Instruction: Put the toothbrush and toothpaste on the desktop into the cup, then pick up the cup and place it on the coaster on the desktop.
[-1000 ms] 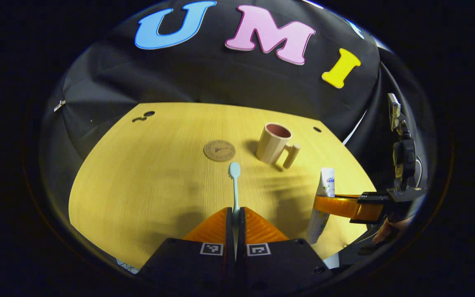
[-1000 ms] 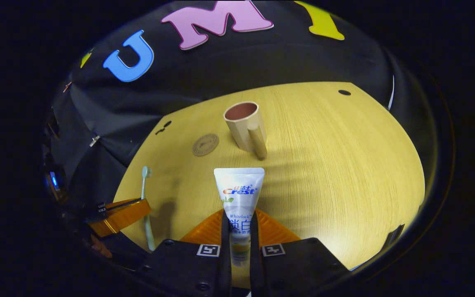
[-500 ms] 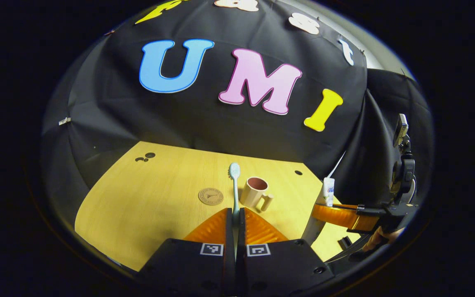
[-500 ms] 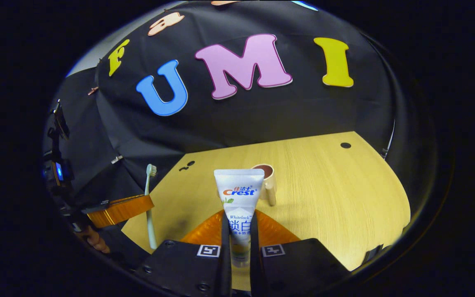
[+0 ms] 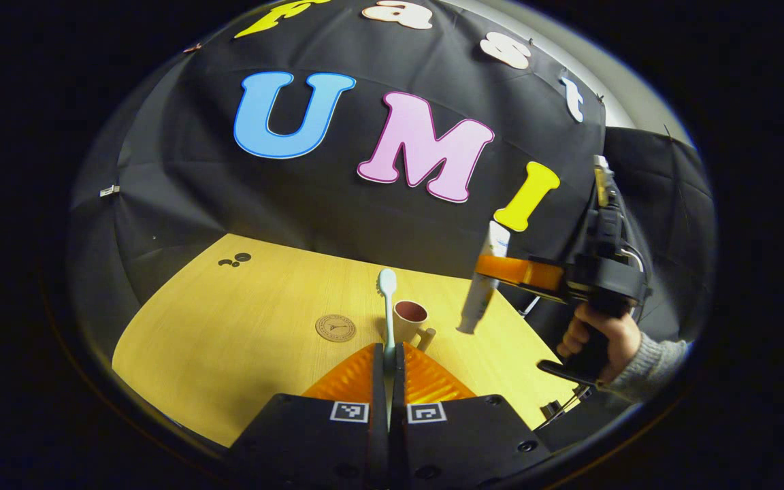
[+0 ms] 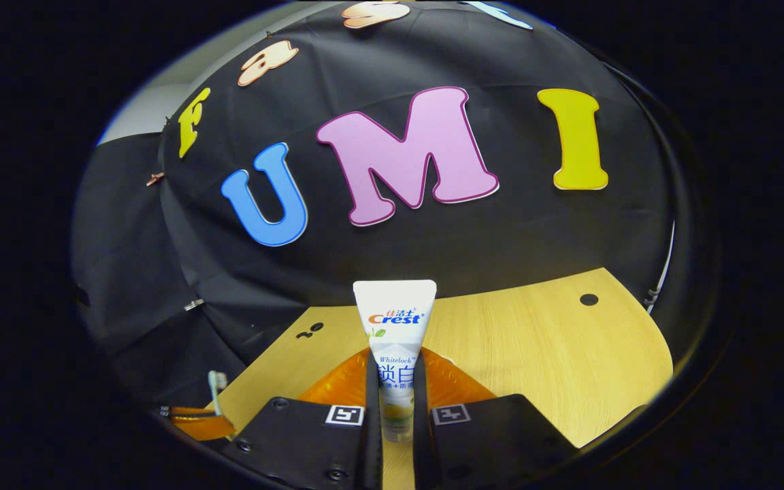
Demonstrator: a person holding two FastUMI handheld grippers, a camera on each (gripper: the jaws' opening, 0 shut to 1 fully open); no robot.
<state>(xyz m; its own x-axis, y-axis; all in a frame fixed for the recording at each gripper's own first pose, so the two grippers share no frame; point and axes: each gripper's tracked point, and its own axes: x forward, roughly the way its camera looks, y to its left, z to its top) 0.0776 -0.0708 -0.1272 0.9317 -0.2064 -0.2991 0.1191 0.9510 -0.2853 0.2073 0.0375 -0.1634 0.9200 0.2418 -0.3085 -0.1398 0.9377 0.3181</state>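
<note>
One toothbrush (image 5: 387, 299) is clamped in the left gripper (image 5: 388, 354), one toothpaste (image 6: 394, 340) clamped in the right gripper (image 6: 395, 381), both raised above the desktop (image 5: 242, 320). One cup (image 5: 410, 321) stands beside one coaster (image 5: 335, 327). A hand (image 5: 599, 337) holds the right gripper high.

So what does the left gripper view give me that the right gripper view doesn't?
Left gripper view adds the cup and coaster, standing apart on the table, plus the hand holding the right gripper. Right gripper view adds the printed front of the toothpaste. Both show the toothbrush clamped in the left gripper and the toothpaste clamped in the right gripper, both lifted off the table.
</note>
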